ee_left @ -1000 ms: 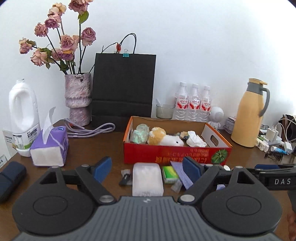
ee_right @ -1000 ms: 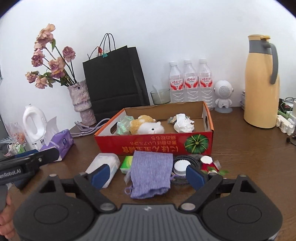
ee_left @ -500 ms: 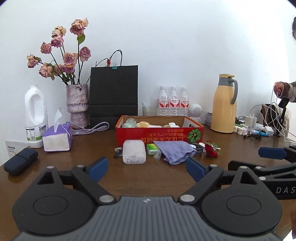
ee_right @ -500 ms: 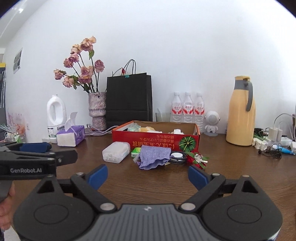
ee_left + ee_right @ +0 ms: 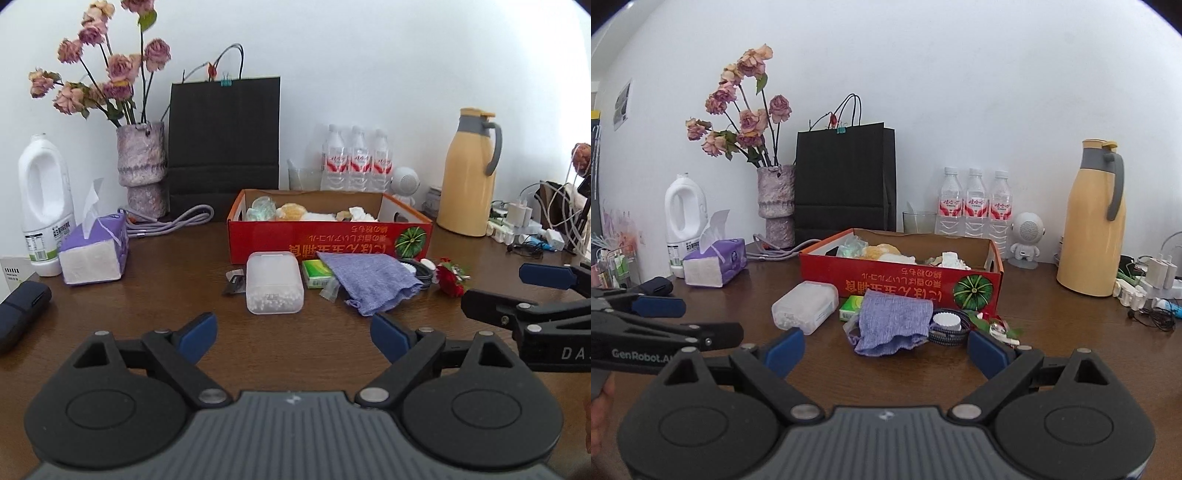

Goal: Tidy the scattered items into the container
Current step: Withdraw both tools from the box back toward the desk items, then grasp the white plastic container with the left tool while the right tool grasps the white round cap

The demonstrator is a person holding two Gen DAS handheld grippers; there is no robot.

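Observation:
A red cardboard box (image 5: pixel 328 240) (image 5: pixel 901 280) holds a plush toy and crumpled bits. In front of it lie a clear plastic case (image 5: pixel 273 282) (image 5: pixel 806 306), a green packet (image 5: pixel 316 272) (image 5: pixel 851 306), a purple cloth (image 5: pixel 369 282) (image 5: pixel 892 321), a coiled cable with a white cap (image 5: pixel 947 325), a red flower trinket (image 5: pixel 450 280) and a small dark item (image 5: pixel 234 284). My left gripper (image 5: pixel 293 334) is open and empty, short of the case. My right gripper (image 5: pixel 884 349) is open and empty, short of the cloth.
A tissue box (image 5: pixel 94 251), white jug (image 5: pixel 44 206), vase of flowers (image 5: pixel 142 170), black bag (image 5: pixel 225 144), water bottles (image 5: pixel 354 162), yellow thermos (image 5: pixel 469 173) and chargers (image 5: pixel 524 229) stand around. A dark case (image 5: pixel 20 314) lies at the left edge.
Both grippers pulled far back from the items, then came forward again. They stay open and empty. The items have not moved.

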